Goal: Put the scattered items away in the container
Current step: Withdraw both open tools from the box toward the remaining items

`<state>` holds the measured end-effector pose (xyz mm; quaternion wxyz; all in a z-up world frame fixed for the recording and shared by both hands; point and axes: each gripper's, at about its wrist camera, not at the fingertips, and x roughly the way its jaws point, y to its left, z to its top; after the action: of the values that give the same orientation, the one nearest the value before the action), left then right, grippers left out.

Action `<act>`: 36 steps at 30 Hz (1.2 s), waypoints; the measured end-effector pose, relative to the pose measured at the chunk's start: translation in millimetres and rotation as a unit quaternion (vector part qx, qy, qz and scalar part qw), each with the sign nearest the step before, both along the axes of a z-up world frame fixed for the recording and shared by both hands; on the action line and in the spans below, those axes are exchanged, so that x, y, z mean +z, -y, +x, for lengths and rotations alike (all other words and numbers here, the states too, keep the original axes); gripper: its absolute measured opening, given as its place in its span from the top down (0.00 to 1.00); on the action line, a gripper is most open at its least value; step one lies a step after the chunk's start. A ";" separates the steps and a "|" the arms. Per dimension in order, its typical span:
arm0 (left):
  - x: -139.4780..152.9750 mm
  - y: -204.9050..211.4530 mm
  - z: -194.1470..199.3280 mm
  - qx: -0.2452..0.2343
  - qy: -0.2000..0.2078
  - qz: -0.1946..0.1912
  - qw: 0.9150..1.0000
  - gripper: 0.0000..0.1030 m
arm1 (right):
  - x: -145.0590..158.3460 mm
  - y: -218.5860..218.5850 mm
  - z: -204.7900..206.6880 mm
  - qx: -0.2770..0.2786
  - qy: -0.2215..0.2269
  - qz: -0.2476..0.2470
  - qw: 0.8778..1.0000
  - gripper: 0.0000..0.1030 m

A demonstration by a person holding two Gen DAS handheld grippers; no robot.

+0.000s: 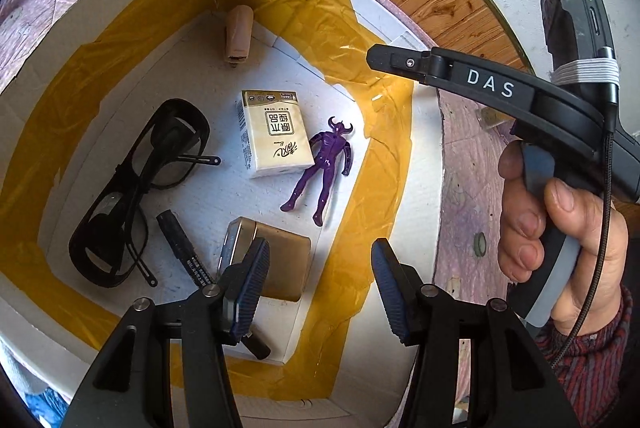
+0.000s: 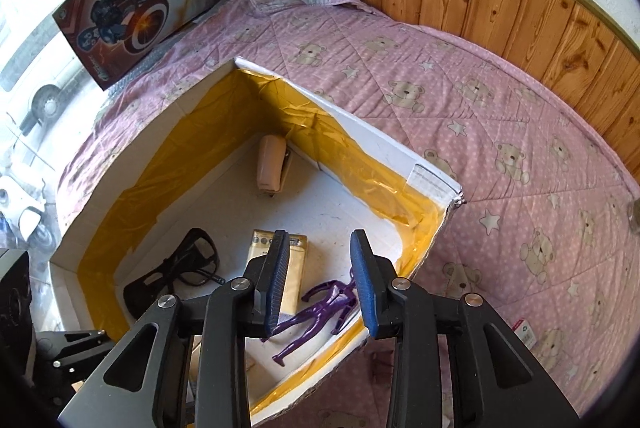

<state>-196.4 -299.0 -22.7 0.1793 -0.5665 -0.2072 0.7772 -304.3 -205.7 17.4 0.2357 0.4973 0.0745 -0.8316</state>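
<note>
A: Going left to right inside the white box (image 1: pixel 404 40): sunglasses (image 1: pixel 132 188), marker (image 1: pixel 182 252), gold tin (image 1: pixel 276 260), tissue pack (image 1: pixel 276 132), then the purple figure (image 1: pixel 324 168) nearest the box's right wall.

B: And the tongs?

A: Left tongs (image 1: pixel 320 284) gape wide, empty, above the tin. Right tongs (image 2: pixel 322 280) are parted too, holding nothing, over the figure.

B: Risk?

A: Small bits remain on the bed right of the box; reaching across could clip its taped wall.

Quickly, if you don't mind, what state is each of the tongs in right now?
Left tongs: open, holding nothing, above the white box.
Right tongs: open, holding nothing, above the purple figure.
</note>
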 end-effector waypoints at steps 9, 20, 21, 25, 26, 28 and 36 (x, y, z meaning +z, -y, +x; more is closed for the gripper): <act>17.2 -7.0 17.5 -0.010 -0.024 -0.012 1.000 0.47 | 7.5 -3.8 29.6 -0.004 0.007 -0.020 1.000 0.66; 55.4 -13.0 50.2 -0.018 -0.110 -0.092 0.990 0.47 | 20.7 -5.4 69.4 -0.001 0.000 -0.029 1.000 0.65; 57.8 -13.7 53.2 -0.021 -0.115 -0.096 0.989 0.47 | 22.3 -5.4 72.9 -0.001 -0.001 -0.031 1.000 0.65; 66.0 -15.3 63.2 -0.026 -0.129 -0.103 0.986 0.47 | 28.5 -5.7 87.6 -0.002 -0.005 -0.038 0.999 0.64; 67.7 -15.5 65.7 -0.026 -0.131 -0.103 0.986 0.47 | 30.0 -5.8 90.9 -0.002 -0.006 -0.039 0.999 0.64; 71.1 -15.7 70.8 -0.027 -0.135 -0.105 0.985 0.47 | 32.5 -6.3 97.7 -0.002 -0.007 -0.043 0.999 0.64; 79.2 -12.2 90.5 -0.026 -0.145 -0.111 0.983 0.46 | 40.1 -13.2 128.4 -0.007 -0.010 -0.068 0.998 0.64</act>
<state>-105.8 -286.8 56.5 0.1634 -0.4692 -0.0772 0.8644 -175.8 -192.4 57.5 0.2630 0.4722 0.0166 -0.8412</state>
